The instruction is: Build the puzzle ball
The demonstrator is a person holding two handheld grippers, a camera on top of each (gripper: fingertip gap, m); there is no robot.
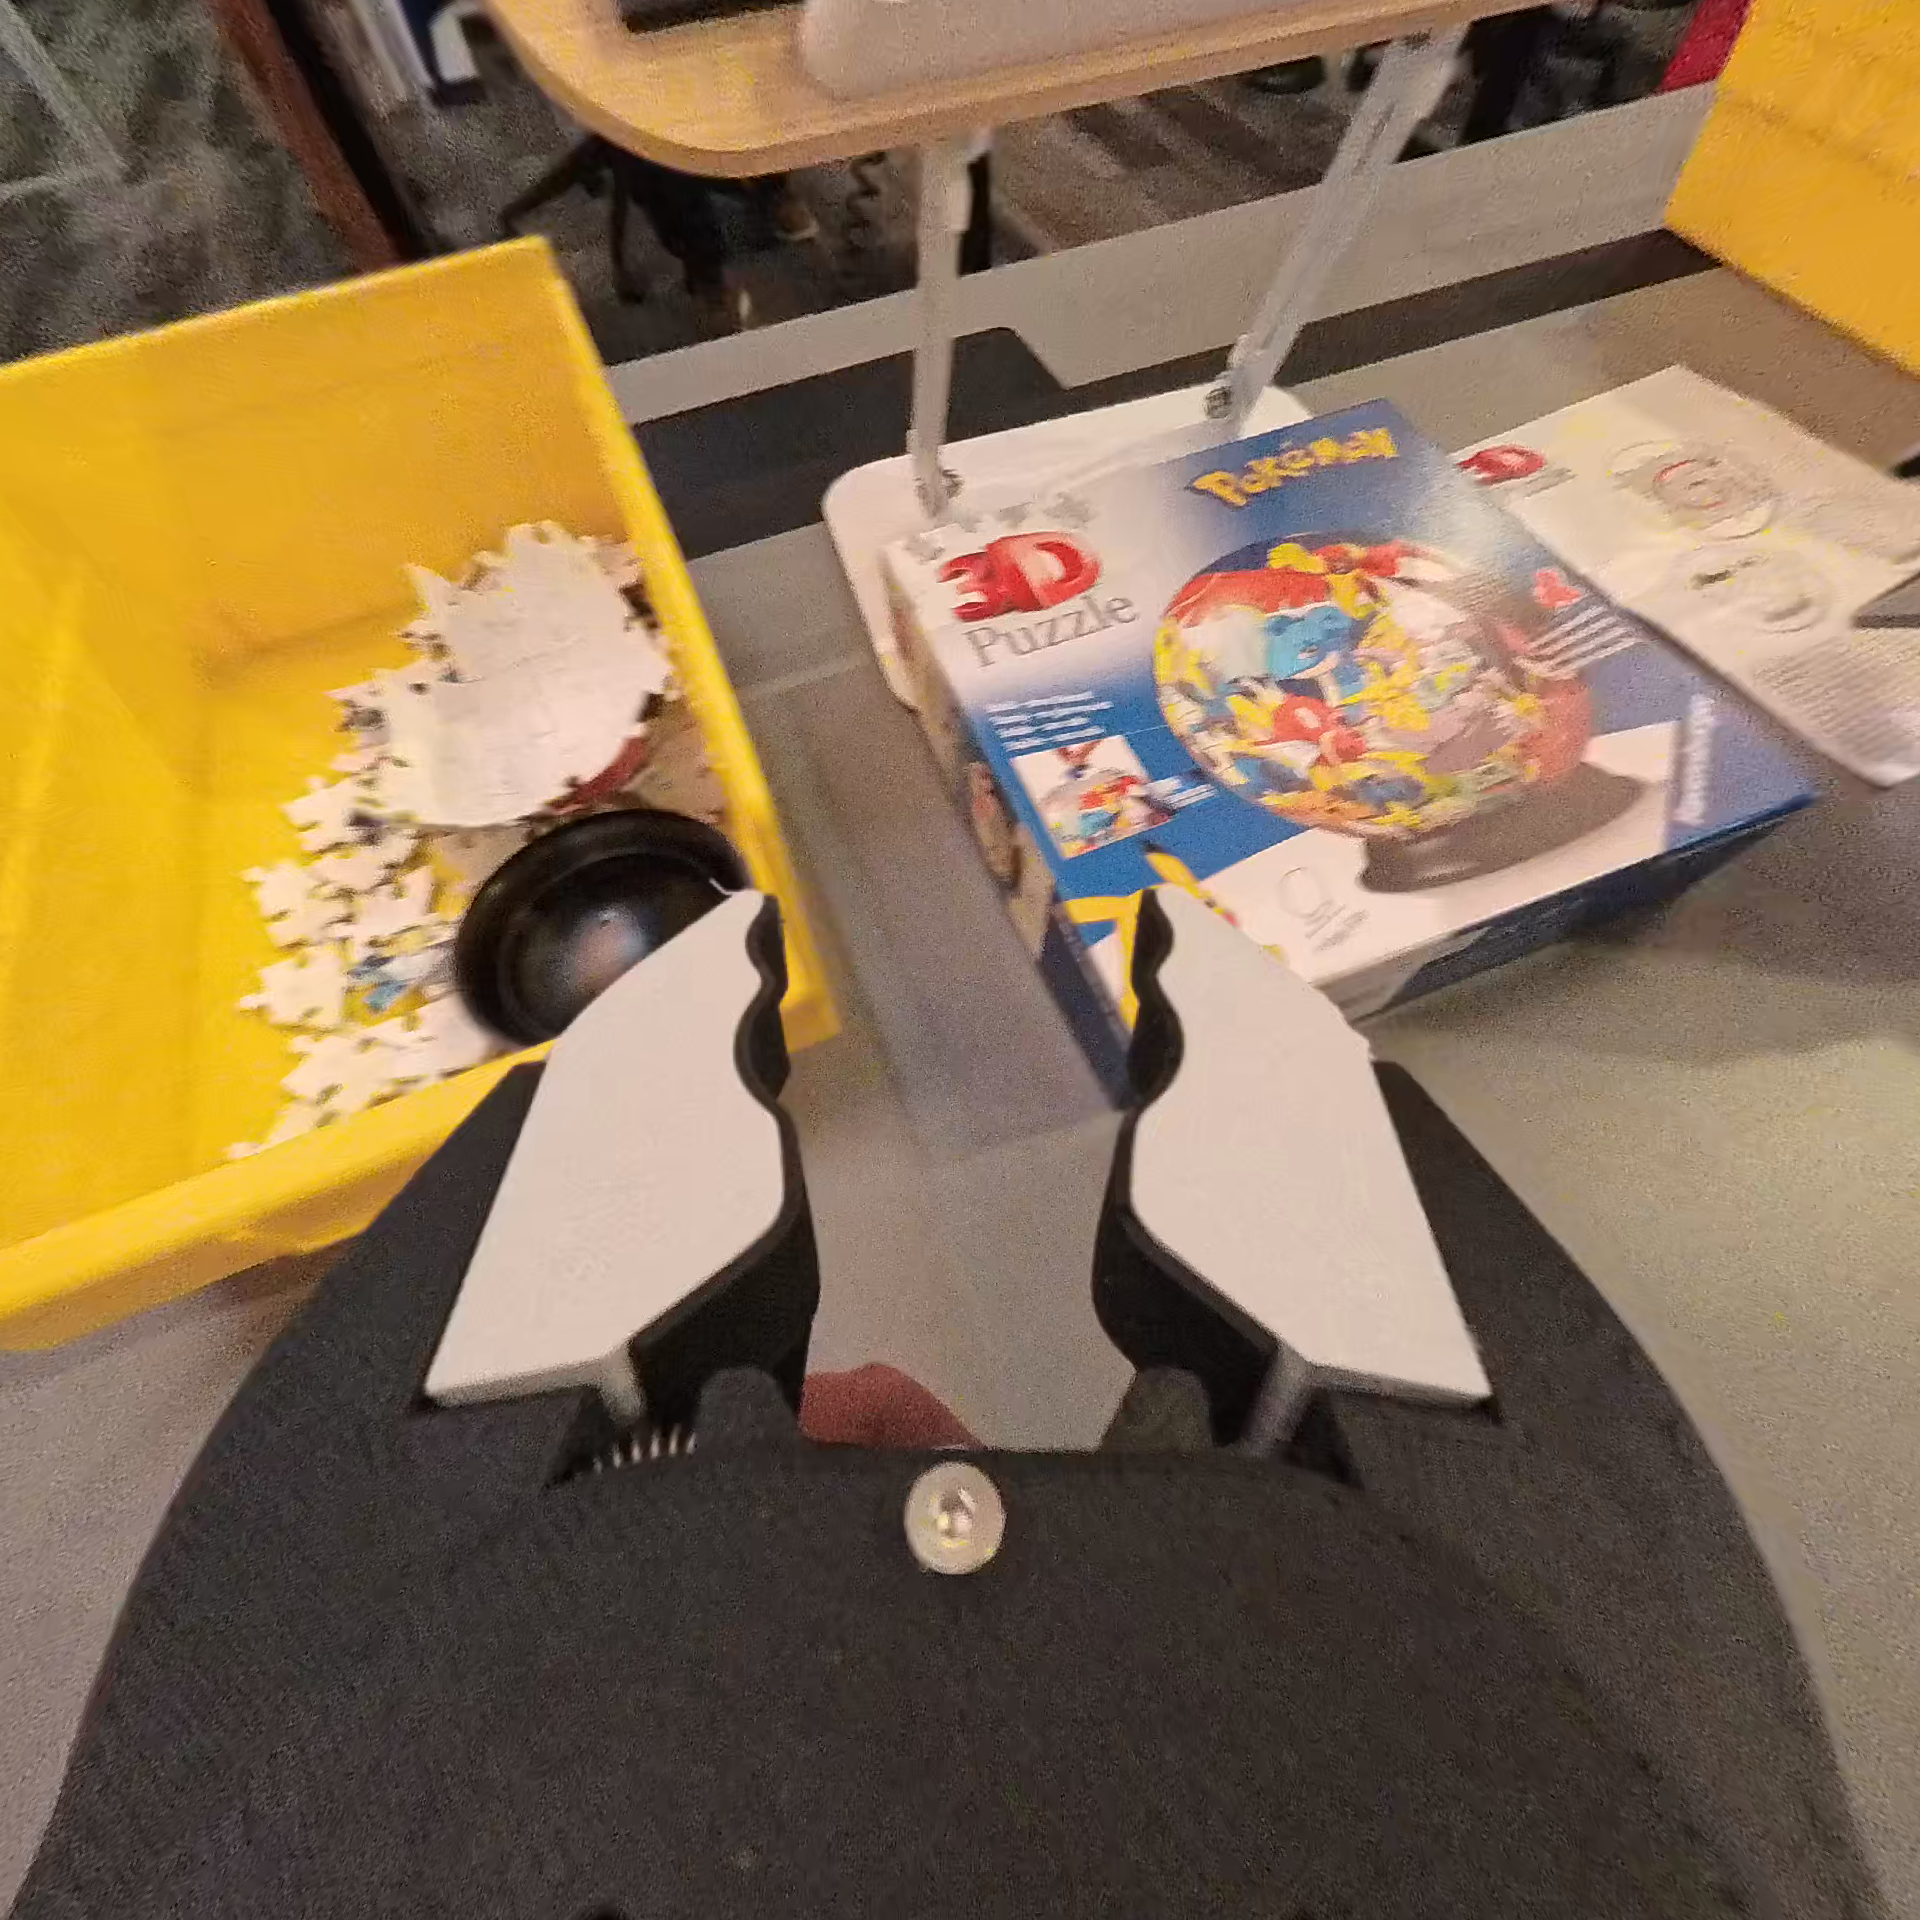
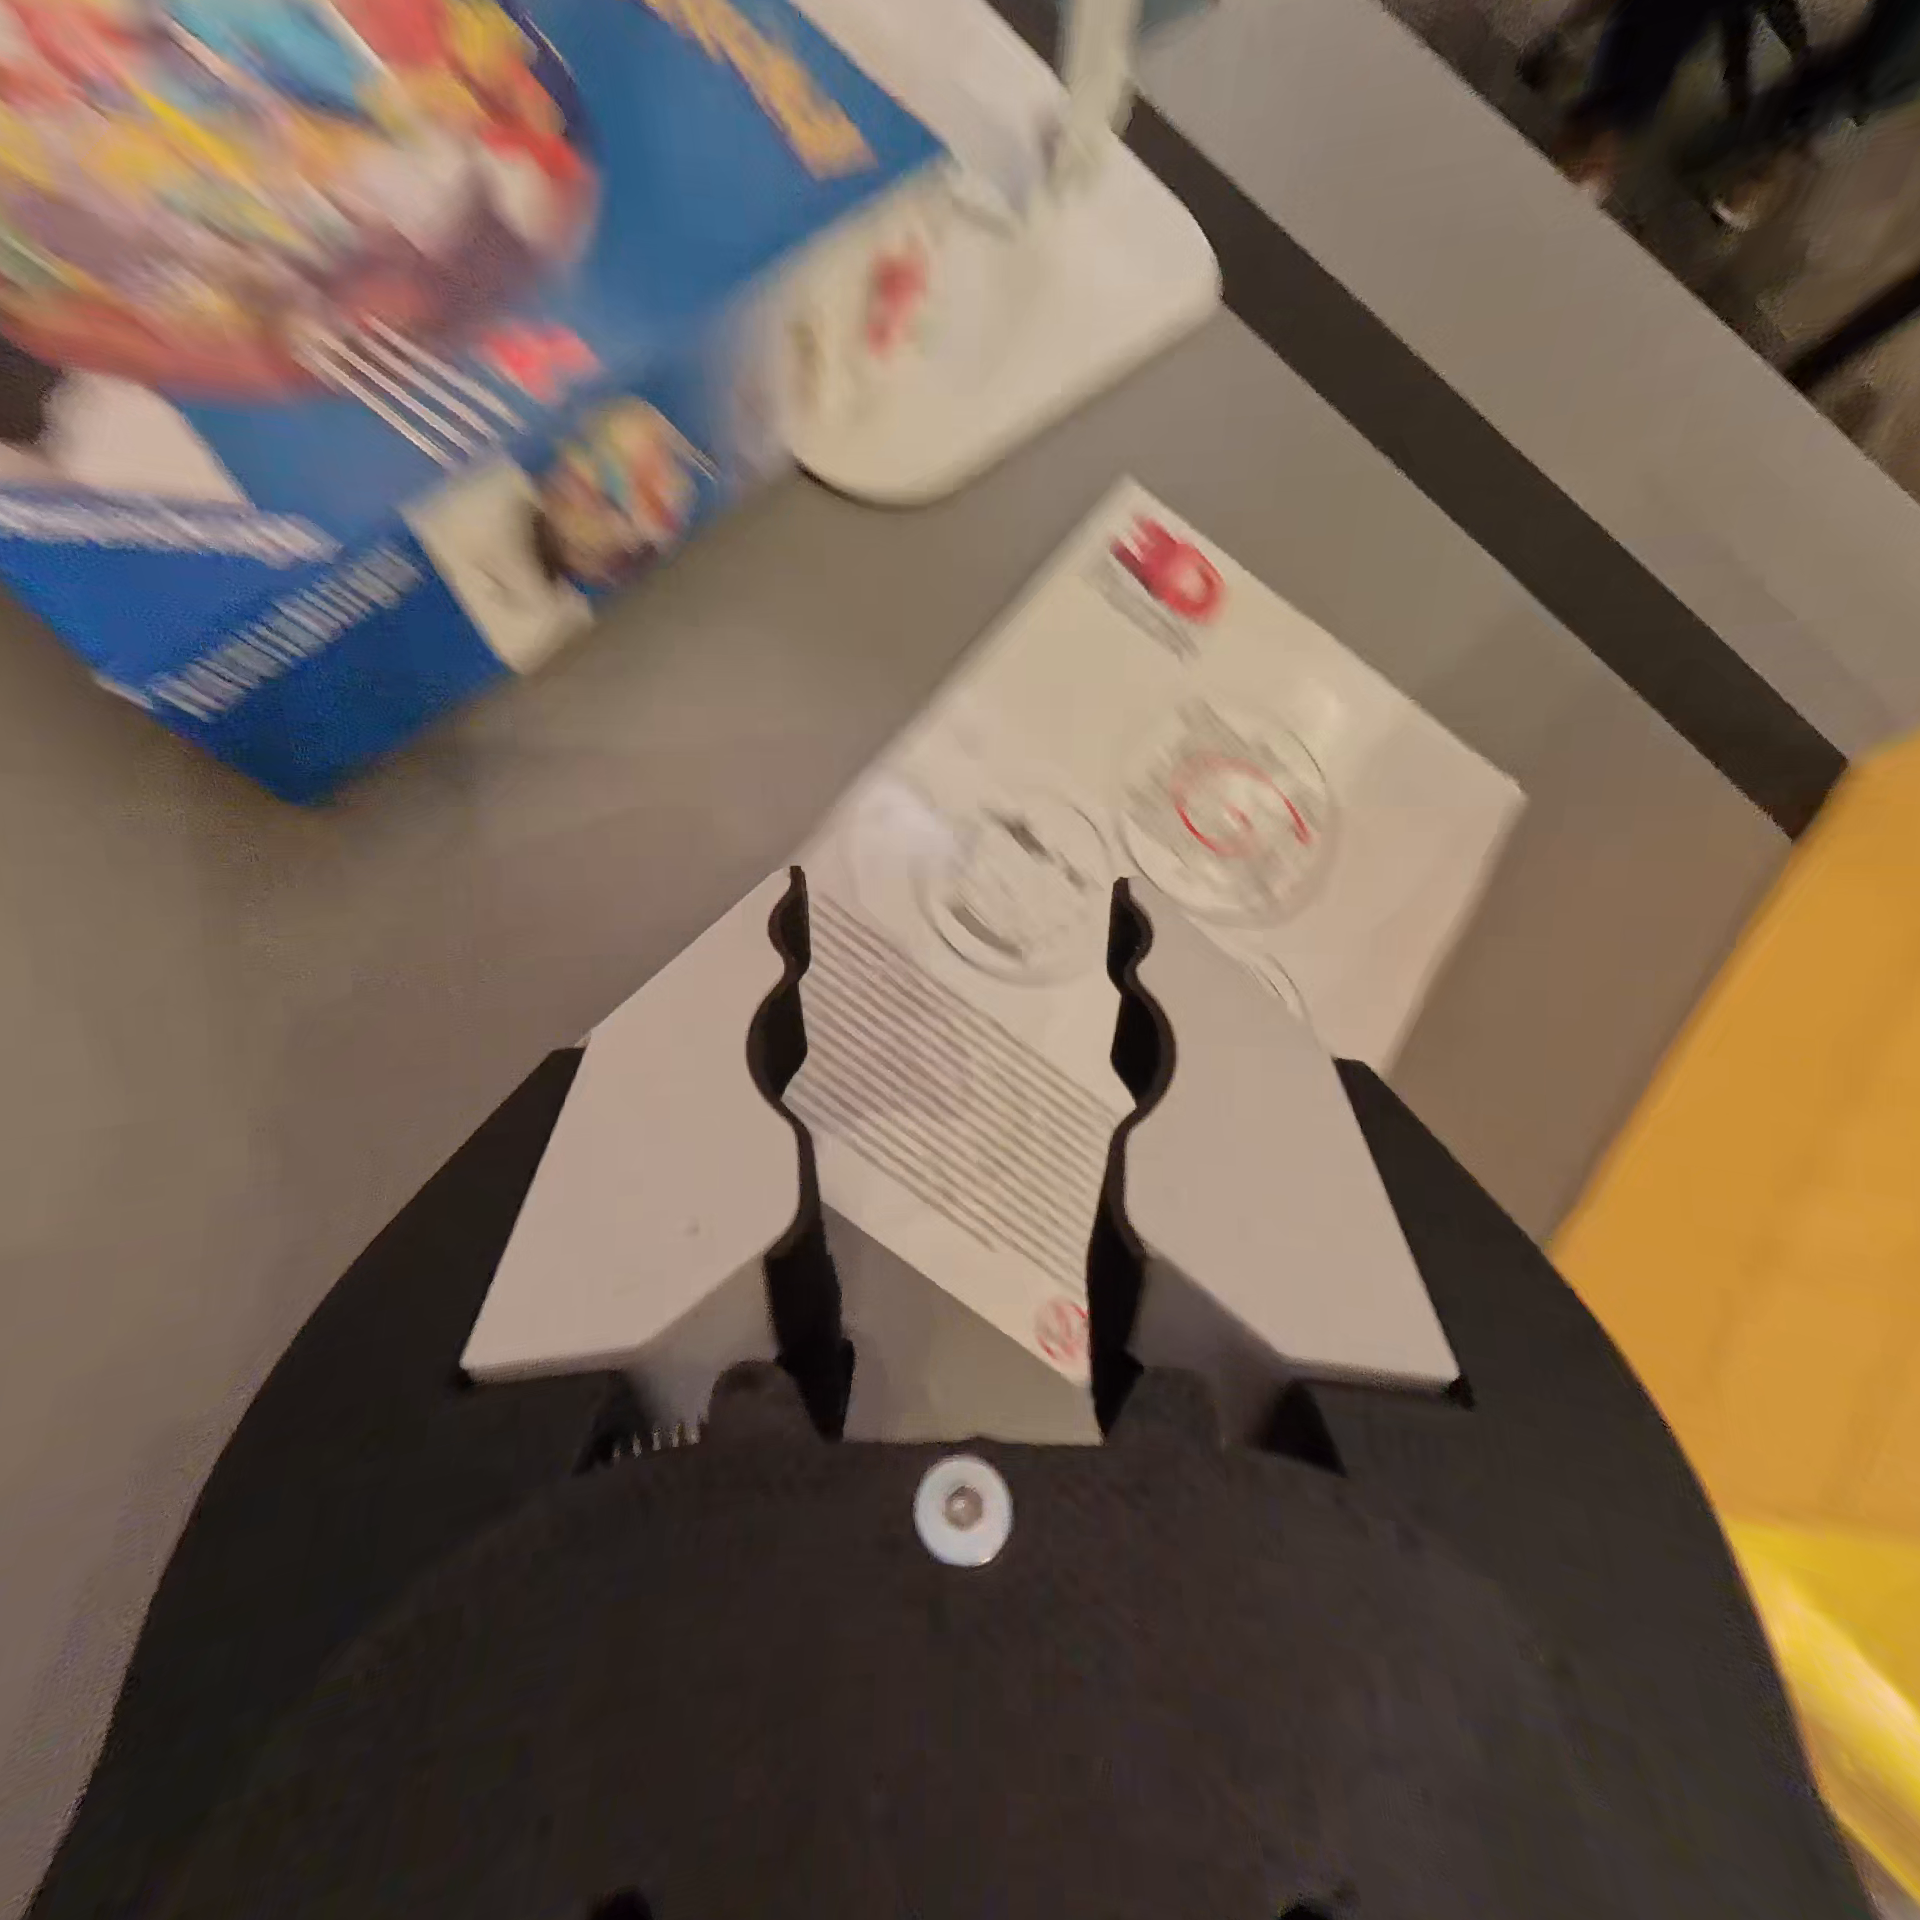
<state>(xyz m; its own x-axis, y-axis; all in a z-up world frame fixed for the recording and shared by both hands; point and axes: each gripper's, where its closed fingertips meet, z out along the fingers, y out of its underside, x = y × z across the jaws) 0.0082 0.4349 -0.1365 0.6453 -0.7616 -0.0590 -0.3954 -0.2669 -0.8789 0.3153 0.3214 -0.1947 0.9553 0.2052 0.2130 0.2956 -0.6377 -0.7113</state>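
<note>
Your left gripper (image 1: 951, 914) fills the lower half of the left wrist view, jaws spread with nothing between them. It hangs over the grey table (image 1: 1558, 1195), its left finger crossing the near right corner of the yellow bin (image 1: 156, 1039) and its right finger overlapping the near edge of the puzzle box (image 1: 1351, 665).

Inside the bin, toward its right wall, sits a partly built white shell (image 1: 520, 675) of joined pieces, inner side up, with a red rim showing underneath. Just in front of it rests the black stand (image 1: 561, 925), a round dish partly hidden by your left finger. Loose pieces (image 1: 332, 935) lie scattered to the left of the stand and shell, most of them white side up.

The box lies flat on the table to the right of the bin, apart from it, with its far corner resting on a white base plate (image 1: 873, 499) from which two grey struts (image 1: 935, 312) rise. A white instruction sheet (image 1: 1714, 561) lies flat just right of the box. A wooden tabletop edge (image 1: 675, 94) shows at the top. The view is somewhat blurred.

Your right gripper (image 2: 956, 894) in the right wrist view is likewise parted and empty, held above the sheet (image 2: 1195, 748), which shows between the fingers. The box (image 2: 364, 364) is at upper left, heavily motion-blurred; the base plate (image 2: 1039, 343) sits beyond it. A yellow surface (image 2: 1766, 1195) runs along the right edge; you cannot tell what it is. No puzzle pieces appear in this view.
</note>
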